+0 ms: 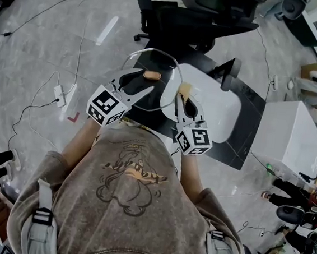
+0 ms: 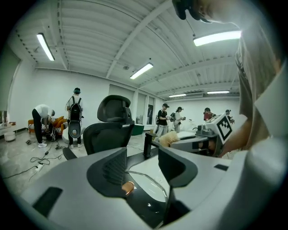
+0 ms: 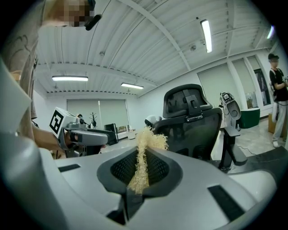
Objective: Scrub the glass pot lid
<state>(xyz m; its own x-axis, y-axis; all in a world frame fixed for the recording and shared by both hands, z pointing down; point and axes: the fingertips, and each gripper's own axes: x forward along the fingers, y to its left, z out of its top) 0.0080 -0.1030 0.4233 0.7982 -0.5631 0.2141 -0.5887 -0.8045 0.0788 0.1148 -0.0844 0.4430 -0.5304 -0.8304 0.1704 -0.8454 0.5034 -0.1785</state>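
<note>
The glass pot lid [image 1: 161, 98] is a clear disc with a metal rim and a copper-coloured knob [image 1: 151, 75]. It hangs in the air over the near edge of the white table [image 1: 225, 111]. My left gripper [image 1: 145, 81] is shut on it at the knob. In the left gripper view the knob [image 2: 128, 187] sits low between the jaws, against the left pad, and the rim [image 2: 155, 183] curves across the gap. My right gripper [image 1: 183, 97] is shut on a tan fibrous scrubber [image 3: 143, 155], whose tuft [image 1: 185, 88] is at the lid's right rim.
A black office chair [image 1: 204, 15] stands just beyond the table. A white cabinet [image 1: 289, 137] is to the right. Cables and a power strip [image 1: 59, 93] lie on the floor at left. Several people stand at the back [image 2: 74, 117].
</note>
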